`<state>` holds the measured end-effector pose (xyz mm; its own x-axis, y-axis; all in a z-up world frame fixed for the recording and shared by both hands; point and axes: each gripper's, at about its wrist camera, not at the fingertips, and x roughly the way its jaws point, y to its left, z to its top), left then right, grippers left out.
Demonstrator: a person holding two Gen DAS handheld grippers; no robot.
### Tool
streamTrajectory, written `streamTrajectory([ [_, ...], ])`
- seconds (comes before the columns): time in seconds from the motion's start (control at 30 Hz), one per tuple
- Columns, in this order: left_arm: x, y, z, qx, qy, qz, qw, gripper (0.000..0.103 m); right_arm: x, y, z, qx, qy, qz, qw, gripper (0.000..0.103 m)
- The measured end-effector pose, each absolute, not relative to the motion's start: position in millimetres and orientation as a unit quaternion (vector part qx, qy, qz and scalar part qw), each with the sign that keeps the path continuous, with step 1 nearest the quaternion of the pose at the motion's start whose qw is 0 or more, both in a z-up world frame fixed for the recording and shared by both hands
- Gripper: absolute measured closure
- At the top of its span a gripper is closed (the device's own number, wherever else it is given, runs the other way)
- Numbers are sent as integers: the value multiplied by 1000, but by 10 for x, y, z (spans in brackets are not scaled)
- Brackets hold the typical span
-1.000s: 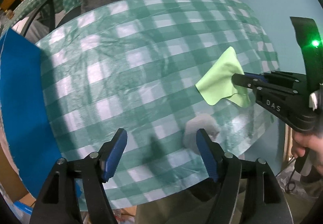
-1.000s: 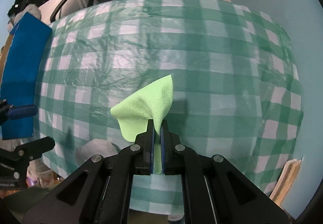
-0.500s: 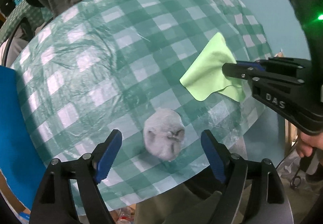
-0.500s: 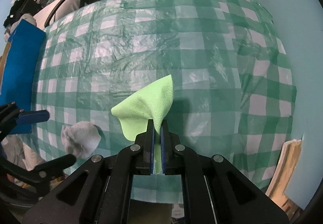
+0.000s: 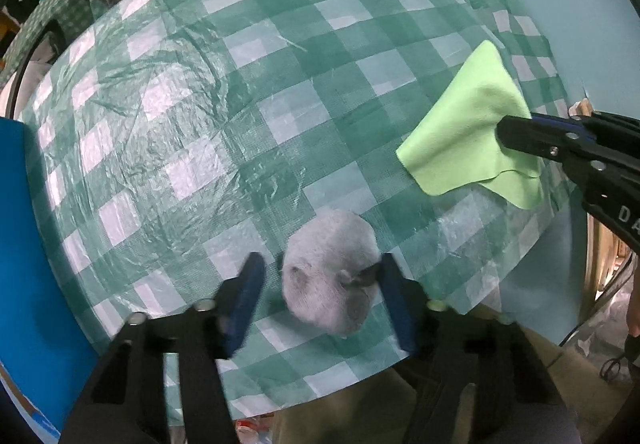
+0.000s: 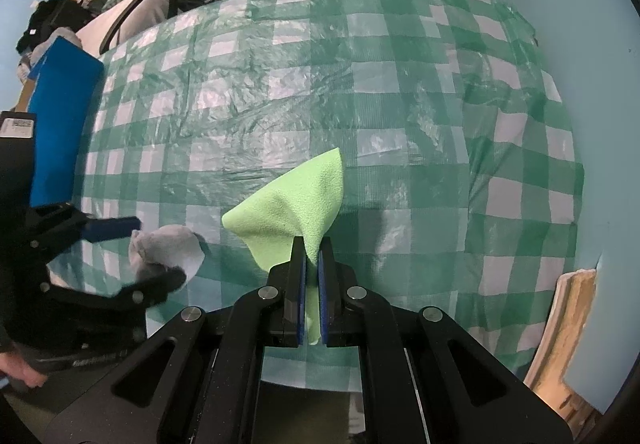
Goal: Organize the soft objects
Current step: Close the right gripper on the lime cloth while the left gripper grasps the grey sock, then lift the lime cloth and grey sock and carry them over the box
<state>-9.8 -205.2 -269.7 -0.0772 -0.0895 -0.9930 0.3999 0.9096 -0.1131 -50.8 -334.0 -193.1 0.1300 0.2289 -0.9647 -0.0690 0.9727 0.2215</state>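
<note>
My left tool (image 5: 320,276) is spread apart, straddling the grey soft ball (image 5: 330,276) on the desk (image 5: 200,123). My right tool (image 6: 311,256) is clamped on the green cloth (image 6: 296,199), held above the desk. Step in hand: grasping the ball. Next move: close squarely, gently.

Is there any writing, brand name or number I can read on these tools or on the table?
"DA", white letters cut off by the picture's edge, on the black body of the right tongs holding the lime-green microfibre cloth.
White sticker on a black box at the left edge: print too small to read.
Faint lettering on the black body of the left tongs: too blurred to read.
</note>
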Motion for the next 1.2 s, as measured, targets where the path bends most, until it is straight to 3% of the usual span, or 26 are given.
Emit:
streamTrajectory([
  [0.13, -102, -2033, -2688, 112, 706, -180, 675, 71, -490, -3327, -1880, 59, 648, 107, 752, 98],
  [0.33, -83, -2009, -2590, 117, 700, -174, 683, 80, -451, -3293, -1790, 52, 640, 115, 758, 98],
  [1.2, 202, -1589, -1470, 69, 629, -145, 761, 82, -225, -3100, -1090, 34, 593, 141, 792, 98],
])
